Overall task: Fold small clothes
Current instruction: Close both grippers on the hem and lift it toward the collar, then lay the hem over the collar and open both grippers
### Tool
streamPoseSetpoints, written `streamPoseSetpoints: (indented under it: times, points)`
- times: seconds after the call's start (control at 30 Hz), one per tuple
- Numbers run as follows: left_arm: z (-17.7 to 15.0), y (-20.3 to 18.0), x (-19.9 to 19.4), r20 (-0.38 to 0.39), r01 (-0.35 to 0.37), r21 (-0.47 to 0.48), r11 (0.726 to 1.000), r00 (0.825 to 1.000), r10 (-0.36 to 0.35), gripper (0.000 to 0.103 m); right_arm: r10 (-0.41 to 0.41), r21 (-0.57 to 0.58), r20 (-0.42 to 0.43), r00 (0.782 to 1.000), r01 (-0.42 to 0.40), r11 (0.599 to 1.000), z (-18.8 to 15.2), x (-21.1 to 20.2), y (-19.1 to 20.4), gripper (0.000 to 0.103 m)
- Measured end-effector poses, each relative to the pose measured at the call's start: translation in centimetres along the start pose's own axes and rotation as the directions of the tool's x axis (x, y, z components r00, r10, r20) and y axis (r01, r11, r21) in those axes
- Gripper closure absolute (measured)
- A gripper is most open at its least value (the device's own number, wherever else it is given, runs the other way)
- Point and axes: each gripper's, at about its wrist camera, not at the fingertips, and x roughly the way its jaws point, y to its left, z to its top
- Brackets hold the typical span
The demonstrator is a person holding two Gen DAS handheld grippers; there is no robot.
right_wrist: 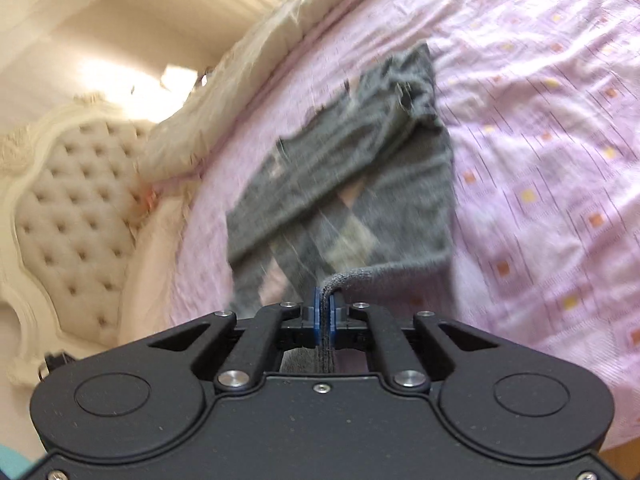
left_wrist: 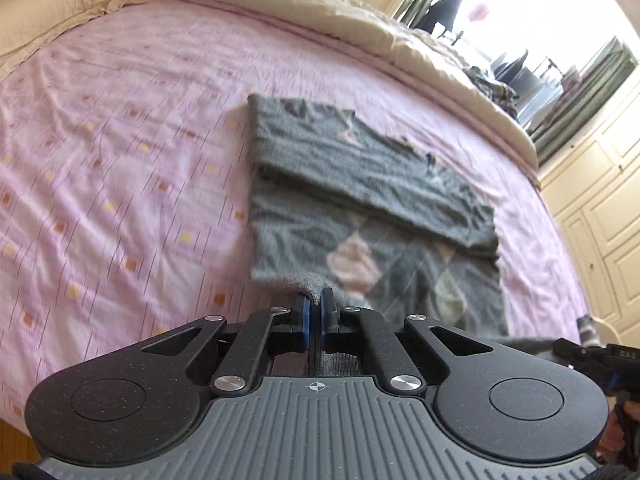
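A small grey knit sweater (left_wrist: pixel 360 184) with pink and beige diamond patches lies on the pink bed sheet (left_wrist: pixel 120 152), one part folded over across its top. My left gripper (left_wrist: pixel 316 304) is shut on the sweater's near hem, with grey knit passing between the blue pads. In the right wrist view the same sweater (right_wrist: pixel 360 168) stretches away, blurred by motion. My right gripper (right_wrist: pixel 325 302) is shut on another stretch of the grey hem, which curls over the pads. The right gripper's tip (left_wrist: pixel 592 354) shows at the far right of the left wrist view.
A cream quilt (left_wrist: pixel 320 4) and pillow (left_wrist: pixel 52 4) lie along the far side of the bed. A tufted cream headboard (right_wrist: pixel 76 208) stands at the left in the right wrist view. White cupboard doors (left_wrist: pixel 600 208) and a bright window (left_wrist: pixel 540 32) are at the right.
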Motion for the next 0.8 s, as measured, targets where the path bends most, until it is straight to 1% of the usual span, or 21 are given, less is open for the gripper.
streamPoseSetpoints:
  times: [0.17,0.3,0.43,0.53,0.6,0.7,0.8]
  points:
    - [3.6,-1.1,0.0,0.075,0.026,0.004,1.0,0.997,-0.026,0.099,0.042,-0.014,0.055,0.998,-0.042,0.999,3.1,0.9,1.5,0.092]
    - [6.9,-1.9,0.8,0.134,0.046,0.009,0.999,0.99,-0.047,0.099,0.064,0.008,0.117,0.991,-0.066,0.998,6.1,2.0,2.1,0.092]
    - [10.4,-2.3,2.2,0.181,0.067,-0.004,0.998,0.981,-0.065,0.099,0.065,0.055,0.189,0.98,-0.077,0.996,9.4,3.6,1.8,0.092]
    - [12.9,-2.7,4.2,0.195,0.075,0.006,0.997,0.978,-0.075,0.099,0.046,0.093,0.23,0.972,-0.069,0.993,11.8,5.3,1.2,0.092]
    - [14.3,-3.0,5.8,0.197,0.071,0.021,0.997,0.978,-0.074,0.099,0.02,0.112,0.244,0.97,-0.048,0.993,13.3,6.7,0.8,0.092]
    - [16.2,-3.1,8.5,0.177,0.069,0.019,0.997,0.982,-0.071,0.099,-0.031,0.15,0.244,0.969,-0.006,0.989,15.4,9.4,-0.1,0.092]
    - [17.7,-2.9,11.6,0.143,0.06,0.007,0.998,0.988,-0.061,0.099,-0.088,0.178,0.221,0.971,0.048,0.983,17.1,12.0,-1.1,0.092]
